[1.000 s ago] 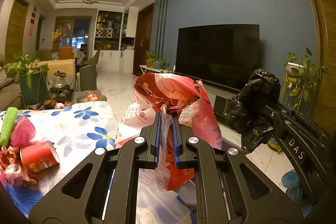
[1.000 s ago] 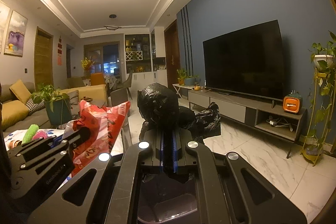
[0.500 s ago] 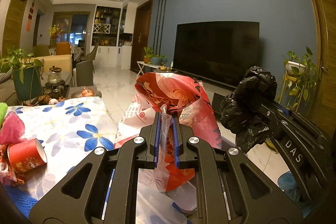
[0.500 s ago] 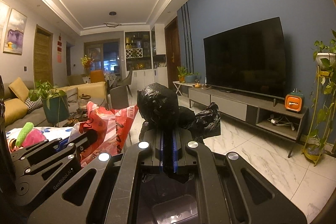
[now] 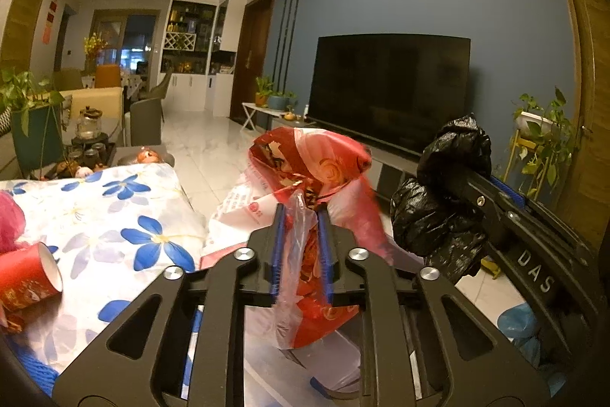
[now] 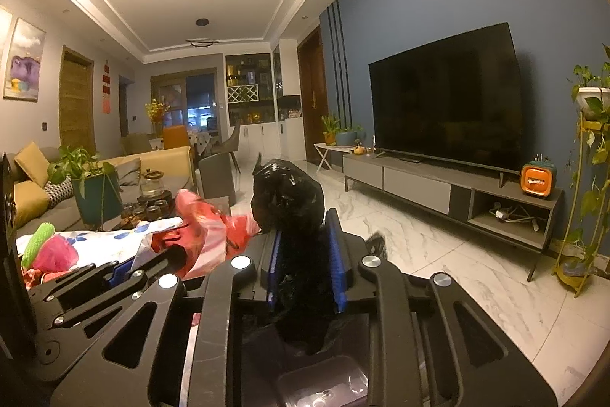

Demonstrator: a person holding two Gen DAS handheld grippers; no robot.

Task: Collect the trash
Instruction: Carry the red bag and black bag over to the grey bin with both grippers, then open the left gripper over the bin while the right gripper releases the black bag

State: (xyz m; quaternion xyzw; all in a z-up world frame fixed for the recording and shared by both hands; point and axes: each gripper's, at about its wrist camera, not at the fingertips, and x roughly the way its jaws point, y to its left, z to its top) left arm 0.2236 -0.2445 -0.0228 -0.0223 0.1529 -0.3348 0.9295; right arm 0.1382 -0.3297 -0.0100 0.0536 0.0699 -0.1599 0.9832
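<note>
Left wrist view: my left gripper point(image 5: 301, 216) pinches the red plastic bag point(image 5: 312, 174), its length upright, mouth upward, just past the floral table's edge point(image 5: 183, 193); a red paper cup point(image 5: 26, 273) lies there. Right wrist view alone shows open marble floor point(image 6: 438, 254) ahead. My right gripper point(image 6: 303, 246) clamps the black trash bag point(image 6: 289, 197), bunched upward

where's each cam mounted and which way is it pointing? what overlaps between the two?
Left wrist: on the left gripper, looking along its fingers at the red plastic bag they pinch, TV wall beyond; right gripper shows at right.
Right wrist: on the right gripper, looking past the black trash bag it clamps, down the living room; left gripper shows at lower left.
Shared: both bags, TV, floral tablecloth.
</note>
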